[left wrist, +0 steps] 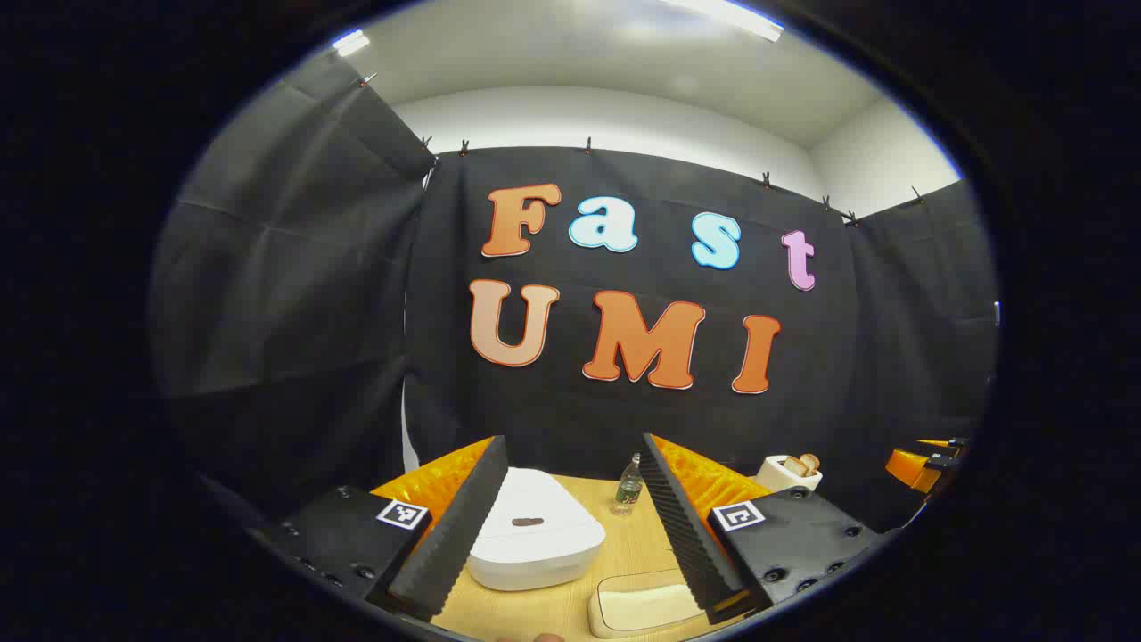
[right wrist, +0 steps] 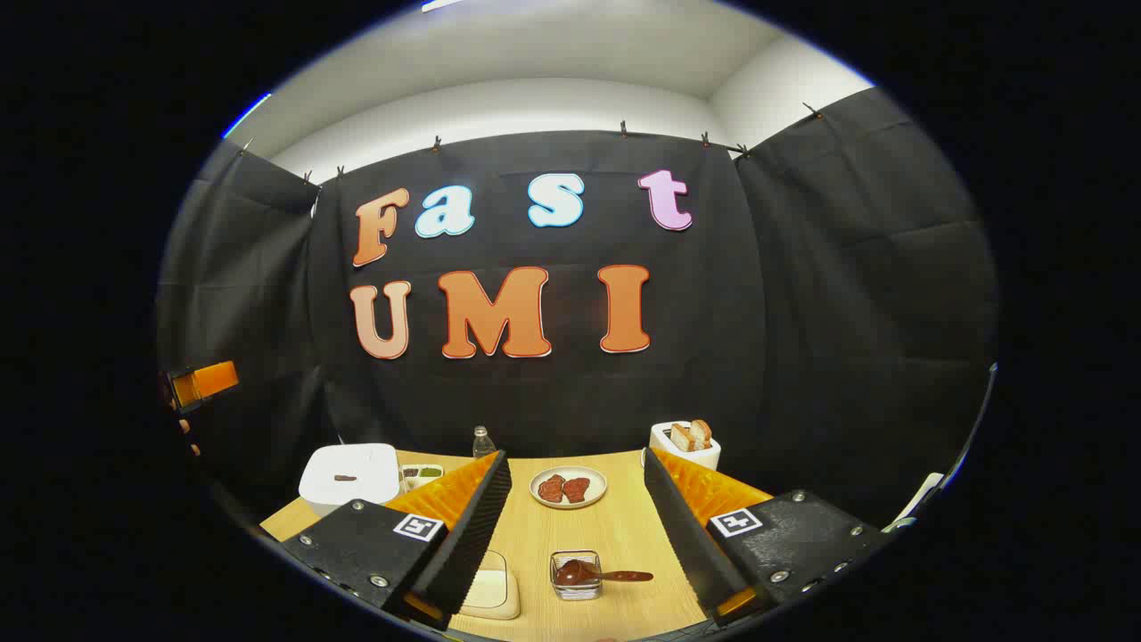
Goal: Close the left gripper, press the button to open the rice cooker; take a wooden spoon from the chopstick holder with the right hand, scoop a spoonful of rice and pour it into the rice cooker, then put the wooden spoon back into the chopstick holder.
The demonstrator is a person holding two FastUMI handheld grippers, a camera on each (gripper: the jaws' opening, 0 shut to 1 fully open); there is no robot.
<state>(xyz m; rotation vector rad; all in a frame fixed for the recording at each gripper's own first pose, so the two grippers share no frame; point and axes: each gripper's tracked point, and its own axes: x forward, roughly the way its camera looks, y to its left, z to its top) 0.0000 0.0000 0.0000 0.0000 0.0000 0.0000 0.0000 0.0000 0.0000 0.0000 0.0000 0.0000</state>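
The rice cooker [left wrist: 535, 530] stands on the wooden table [left wrist: 642, 544], lid down, a white rounded box with a small dark button [left wrist: 528, 522] on top; in the right gripper view it sits at the table's far left corner [right wrist: 349, 477]. I judge it heavy enough and stiff enough to stay put under a firm downward press on that button, though the glossy shell looks slippery, so the press should land square on the button and not on the lid beside it. The left gripper [left wrist: 570, 526] hangs above and short of the cooker with its fingers spread wide, so closing them is not yet done. The spoon [right wrist: 615, 576] lies with its bowl in a small clear glass holder [right wrist: 575, 575] near the front edge, its handle sticking out sideways over the rim. It looks light, rigid and easily pinched; the free handle is the place to take it, and the glass may tip or slide if the spoon is dragged. The right gripper [right wrist: 570, 535] is likewise spread open, apart from the holder. Beyond lie a plate [right wrist: 568, 487] of dark pieces, a toaster [right wrist: 685, 443] with bread, a bottle [right wrist: 482, 441], and a shallow cream tray [right wrist: 490, 588] near the front edge. Rice cannot be made out with certainty.
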